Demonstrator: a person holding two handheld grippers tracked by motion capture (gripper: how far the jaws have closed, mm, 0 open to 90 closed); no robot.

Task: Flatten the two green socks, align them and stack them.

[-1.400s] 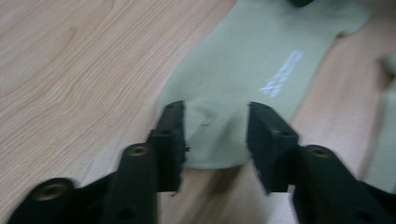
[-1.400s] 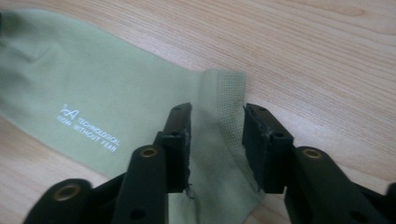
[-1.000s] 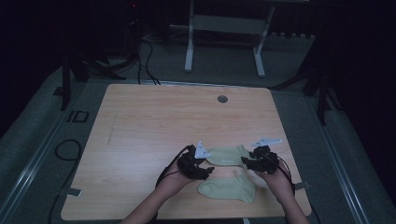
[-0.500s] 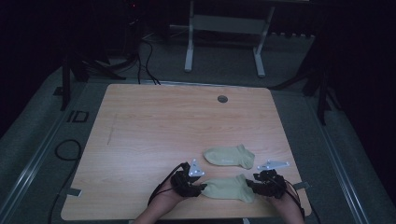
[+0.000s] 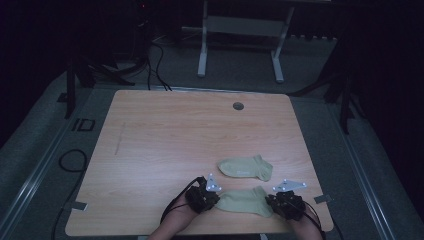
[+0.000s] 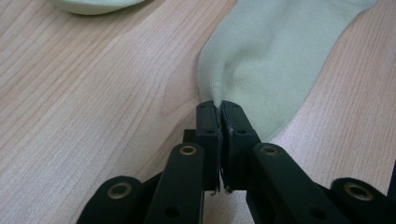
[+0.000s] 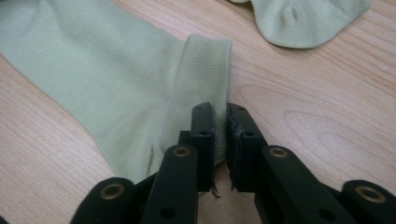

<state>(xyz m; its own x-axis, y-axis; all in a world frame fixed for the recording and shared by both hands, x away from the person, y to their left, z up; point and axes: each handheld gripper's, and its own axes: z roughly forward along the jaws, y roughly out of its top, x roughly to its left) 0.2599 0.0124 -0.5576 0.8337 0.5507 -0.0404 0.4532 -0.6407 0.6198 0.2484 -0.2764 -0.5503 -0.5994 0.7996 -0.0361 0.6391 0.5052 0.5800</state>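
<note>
Currently the near sock (image 5: 244,200) lies flat at the near edge of the table (image 5: 165,145), with its long axis running across the table from one gripper to the other. The left gripper (image 5: 204,198) holds the left end, the right gripper (image 5: 286,204) the right end; each hand is nearest its own end.

In the left gripper view, the jaws have just been closing and now stand clamped on a pinched fold of the sock (image 6: 275,60) at the toe end. In the right gripper view, the jaws have likewise just been closing and now grip the ribbed cuff (image 7: 205,70) between them.

The second sock (image 5: 246,167) lies just beyond the held one, apart from it and roughly parallel, farther from the person.

Judgement: with both ends secured, the coming move depends on this parallel layout. The held sock needs lifting and carrying away from the person to land on the second sock, ends matched.
</note>
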